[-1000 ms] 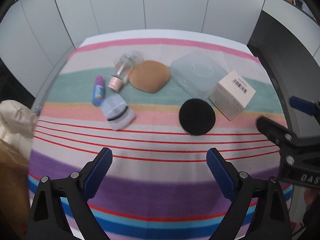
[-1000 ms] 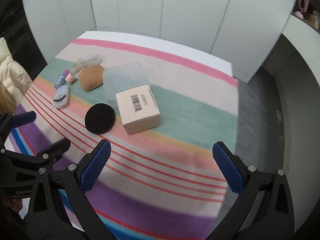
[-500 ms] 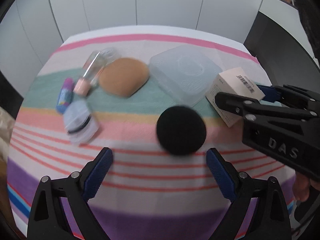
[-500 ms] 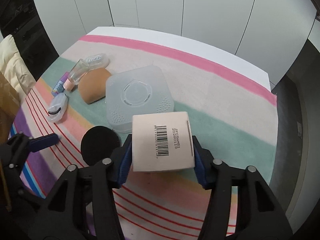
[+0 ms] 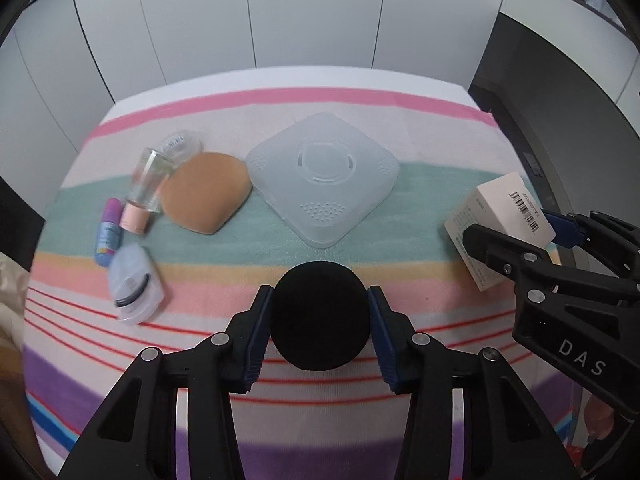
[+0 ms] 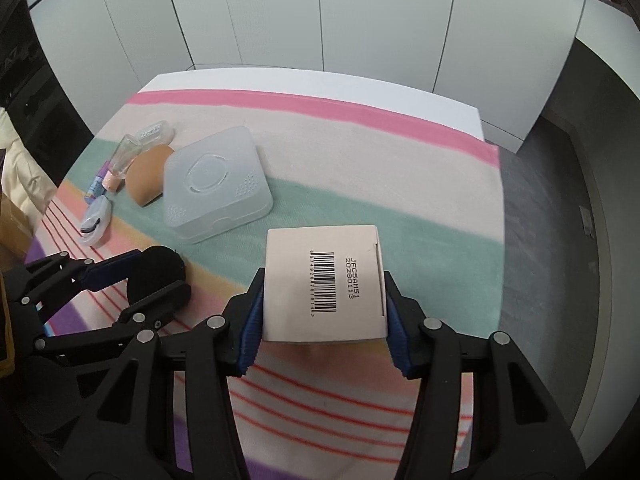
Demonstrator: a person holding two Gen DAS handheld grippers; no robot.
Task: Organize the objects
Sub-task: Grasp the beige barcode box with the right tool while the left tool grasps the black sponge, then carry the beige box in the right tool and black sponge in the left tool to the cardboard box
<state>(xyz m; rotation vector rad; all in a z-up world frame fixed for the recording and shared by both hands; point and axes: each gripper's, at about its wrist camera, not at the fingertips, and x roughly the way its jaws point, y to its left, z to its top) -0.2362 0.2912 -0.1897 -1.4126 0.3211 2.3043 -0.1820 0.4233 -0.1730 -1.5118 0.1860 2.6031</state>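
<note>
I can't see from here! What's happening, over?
Left gripper shut on black puff. Right gripper shut on barcode box. Nothing blocking.

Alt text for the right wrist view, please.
The right gripper clamps a pale box, barcode facing up, between its blue-padded fingers above a striped cloth. To the left, the left gripper holds a black round pad.

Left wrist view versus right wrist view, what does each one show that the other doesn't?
Only the left wrist view shows the black round puff head-on between the left hand-held gripper pads. Only the right wrist view shows the top of the barcoded box clamped in the right hand-held gripper. Both show the striped cloth, translucent square case, tan sponge, small bottle, purple tube and eyelash curler case.
</note>
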